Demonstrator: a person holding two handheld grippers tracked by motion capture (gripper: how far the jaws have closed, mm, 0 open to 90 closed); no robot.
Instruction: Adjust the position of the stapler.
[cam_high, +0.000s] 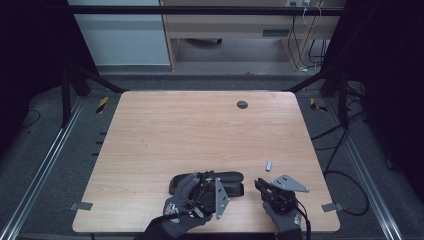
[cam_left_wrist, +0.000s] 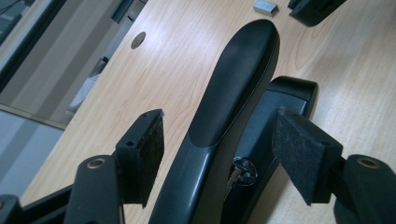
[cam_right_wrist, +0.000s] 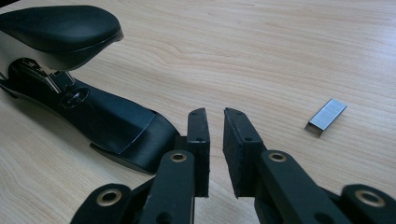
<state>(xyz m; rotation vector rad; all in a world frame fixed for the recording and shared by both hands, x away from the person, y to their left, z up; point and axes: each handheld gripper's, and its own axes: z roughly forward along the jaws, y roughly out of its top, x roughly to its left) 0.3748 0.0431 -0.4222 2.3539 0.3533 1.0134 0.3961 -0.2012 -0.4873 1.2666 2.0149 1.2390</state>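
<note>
A black stapler (cam_high: 226, 182) lies near the table's front edge, its top arm (cam_left_wrist: 233, 79) swung up off the base (cam_right_wrist: 116, 126), with the metal staple channel showing. My left gripper (cam_high: 205, 189) straddles the stapler's rear, and its jaws stand wide with the stapler between the pads (cam_left_wrist: 140, 149); a small gap shows at each side. My right gripper (cam_high: 260, 186) rests just right of the stapler's front end. In the right gripper view its pads (cam_right_wrist: 198, 140) stand a narrow slit apart with nothing between them. A small silver strip of staples (cam_right_wrist: 327, 116) lies on the wood to its right.
The wooden table (cam_high: 200, 130) has a round cable hole (cam_high: 242, 104) near its far edge. The staple strip (cam_high: 269, 165) lies beyond the right gripper. Black frame posts and cables run along both sides of the table.
</note>
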